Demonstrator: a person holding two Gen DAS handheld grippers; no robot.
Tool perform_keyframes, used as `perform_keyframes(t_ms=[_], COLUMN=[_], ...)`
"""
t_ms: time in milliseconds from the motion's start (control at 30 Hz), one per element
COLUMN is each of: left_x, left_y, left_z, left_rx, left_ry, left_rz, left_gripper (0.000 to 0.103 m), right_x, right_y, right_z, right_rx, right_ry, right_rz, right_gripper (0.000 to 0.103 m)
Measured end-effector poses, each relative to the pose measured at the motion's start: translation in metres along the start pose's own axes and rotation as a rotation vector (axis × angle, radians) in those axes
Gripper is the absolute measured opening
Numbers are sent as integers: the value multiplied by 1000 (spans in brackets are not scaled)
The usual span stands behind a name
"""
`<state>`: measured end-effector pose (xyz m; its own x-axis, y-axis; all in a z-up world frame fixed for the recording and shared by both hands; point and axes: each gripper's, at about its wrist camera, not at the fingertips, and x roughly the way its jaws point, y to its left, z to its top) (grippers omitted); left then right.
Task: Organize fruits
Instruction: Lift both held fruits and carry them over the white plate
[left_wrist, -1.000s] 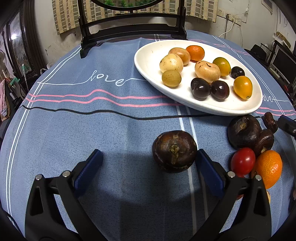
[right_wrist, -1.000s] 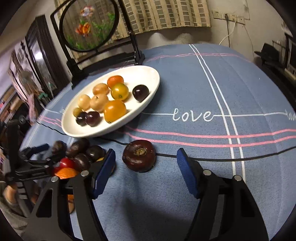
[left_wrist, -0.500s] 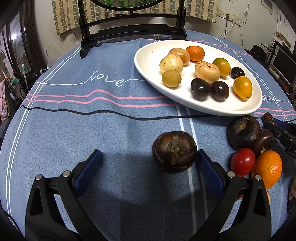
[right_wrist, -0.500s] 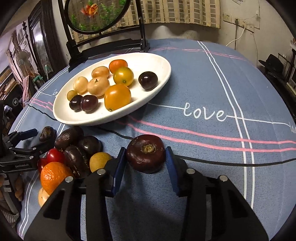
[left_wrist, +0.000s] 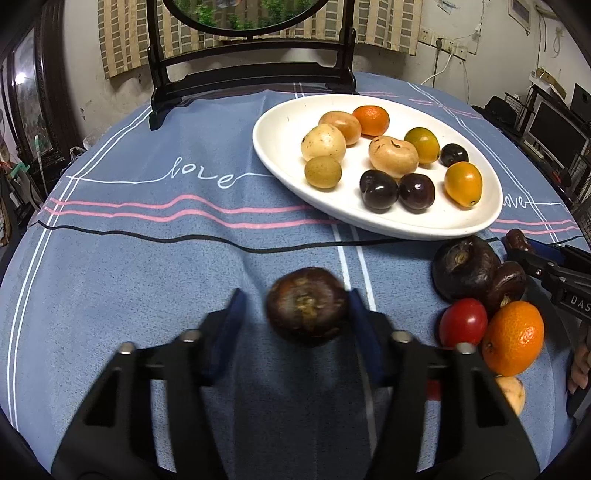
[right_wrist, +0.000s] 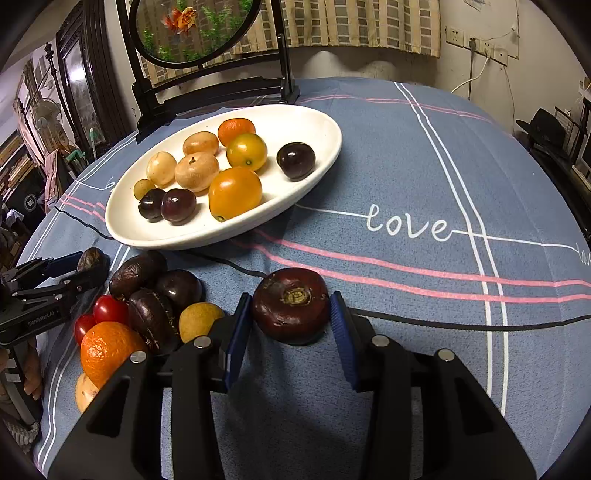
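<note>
Where unblocked — right view only — yellow fruit (right_wrist: 201, 319)

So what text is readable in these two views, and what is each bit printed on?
"love": white script on the blue-grey striped tablecloth, by the white oval plate.
"love": again past the plate's right end, partly cut off.
"GenRoboAI": small print on the black left tool, barely legible.
"DAS": cut-off lettering on the black right tool.
Nothing else readable.

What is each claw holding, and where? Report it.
Right claw, jaws just closed, grips the glossy dark fruit by its sides. Left claw, jaws just closing, straddles the brown fruit; one pad shows a gap.
</note>
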<state>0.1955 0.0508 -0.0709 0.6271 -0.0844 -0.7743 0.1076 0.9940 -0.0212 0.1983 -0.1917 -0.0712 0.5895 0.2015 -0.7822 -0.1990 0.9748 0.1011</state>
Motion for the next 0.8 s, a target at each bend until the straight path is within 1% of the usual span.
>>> perform_keyframes(t_ms=[33,167,333,400,467,567,633,700,800], left_x=[-1,-5,-26,-35,-46,-55,-59,-61,-64], left_y=[1,2,6,6,4,0,-1,-1,-8], left_z=[0,0,4,5,7,14,23,37,59], left_rx=[-2,-8,-22,-25,-16,-9,-12,-15,7], left_ry=[-2,-21,-109,-139,-180,-208,-215,-217,-241], left_rz=[1,-10,-33,-29,-13,-9,-20,-30,-10], left_gripper=[45,44,44,44,44,44,44,44,44], right_x=[0,0,-8,-18,-36,-58,-73,-82,-92], right_y=[0,0,-5,-10,-17,-23,-22,-20,-13], right_z=[0,0,1,2,3,2,4,13,35], right_rx=[0,5,26,40,70,103,109,102,80], right_ry=[0,-2,-19,-51,-108,-178,-219,-248,-272], right_rz=[0,6,31,34,40,53,67,82,104], right_gripper=[43,42,42,42,42,42,42,43,43])
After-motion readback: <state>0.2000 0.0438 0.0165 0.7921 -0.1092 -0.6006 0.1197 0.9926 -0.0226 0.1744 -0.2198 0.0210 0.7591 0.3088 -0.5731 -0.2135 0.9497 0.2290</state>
